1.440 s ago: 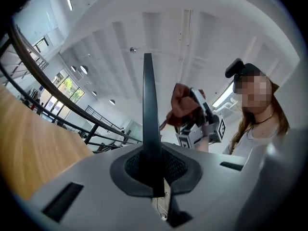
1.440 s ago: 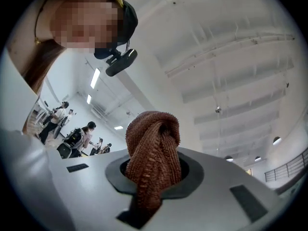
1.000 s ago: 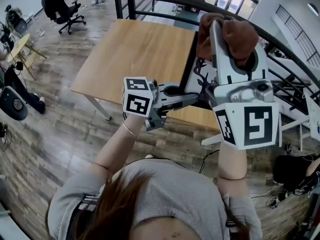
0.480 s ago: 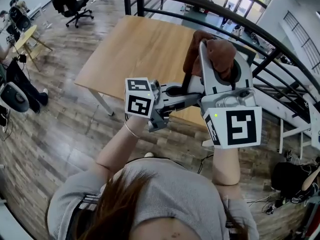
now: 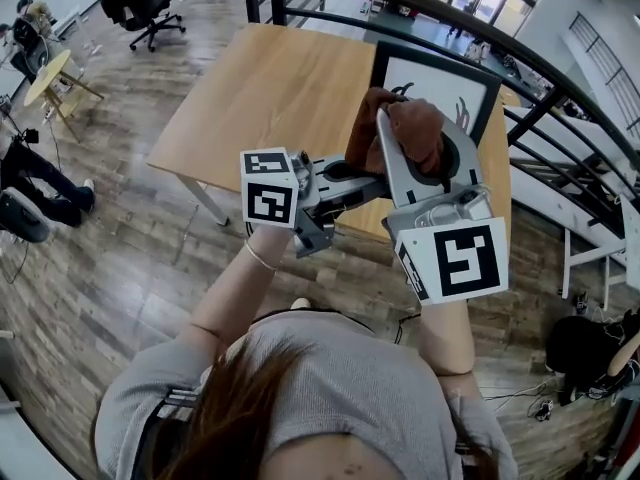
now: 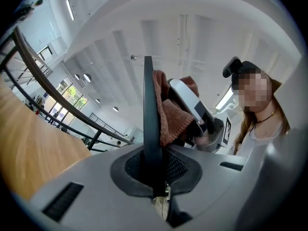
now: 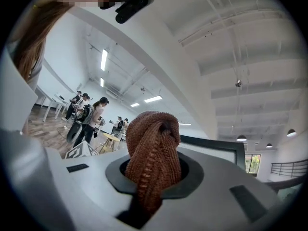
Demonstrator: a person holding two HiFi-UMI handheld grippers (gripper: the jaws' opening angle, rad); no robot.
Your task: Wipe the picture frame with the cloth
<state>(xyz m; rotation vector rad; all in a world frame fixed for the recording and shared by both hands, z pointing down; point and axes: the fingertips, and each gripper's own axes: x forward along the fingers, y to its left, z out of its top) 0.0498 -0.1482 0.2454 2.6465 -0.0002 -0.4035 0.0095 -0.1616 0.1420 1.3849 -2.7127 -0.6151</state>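
Left hand-held gripper [image 6: 153, 179] is clamped tight on the frame [image 5: 445, 86], biting its thin black edge and holding it upright over the wooden tabletop [image 5: 270, 88]. Right hand-held gripper [image 7: 149, 196] pinches the bunched brown knit cloth [image 7: 154, 143], right up against the frame. Best play, I'd say: flatten those soft folds and sweep along the smooth border while the left braces.
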